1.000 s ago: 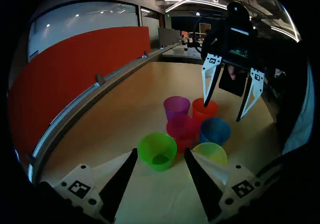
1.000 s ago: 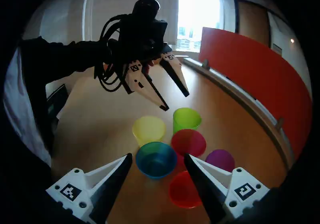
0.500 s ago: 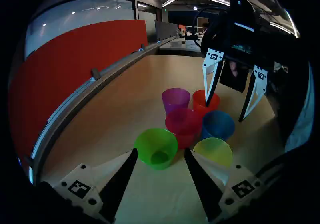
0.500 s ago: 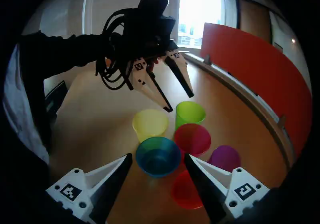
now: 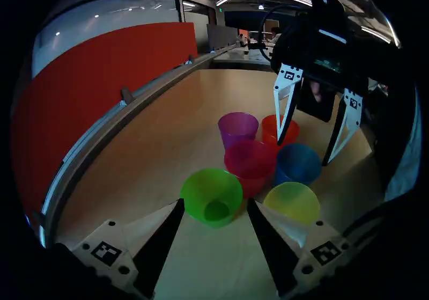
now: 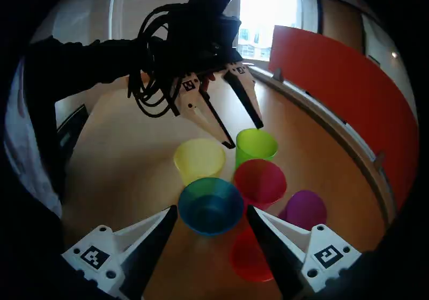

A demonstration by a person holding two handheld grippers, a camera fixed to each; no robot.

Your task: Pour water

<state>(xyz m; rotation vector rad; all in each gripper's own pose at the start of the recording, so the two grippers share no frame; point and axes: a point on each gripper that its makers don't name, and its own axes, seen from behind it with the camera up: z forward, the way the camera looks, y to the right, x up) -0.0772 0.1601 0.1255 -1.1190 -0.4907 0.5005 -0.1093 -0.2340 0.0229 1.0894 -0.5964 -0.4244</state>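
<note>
Six plastic cups stand bunched together on a pale wooden table (image 5: 177,133), rims nearly touching.

From the left gripper view: green cup (image 5: 212,197) nearest, yellow cup (image 5: 292,202) just to its right. Red cup (image 5: 249,160) and blue cup (image 5: 297,163) sit behind them. Purple cup (image 5: 237,128) and orange cup (image 5: 270,131) are farthest.

Left gripper (image 5: 214,202): fingers spread wide and gripping nothing, the green cup framed between the tips.

Right gripper (image 6: 211,209): fingers likewise spread and empty, with the blue cup between them (seen from across, one tip hangs over the orange cup).

A dark patch in the bottom of the green cup may be water; I cannot tell.

A red partition (image 5: 96,80) runs along the table's left edge.
</note>
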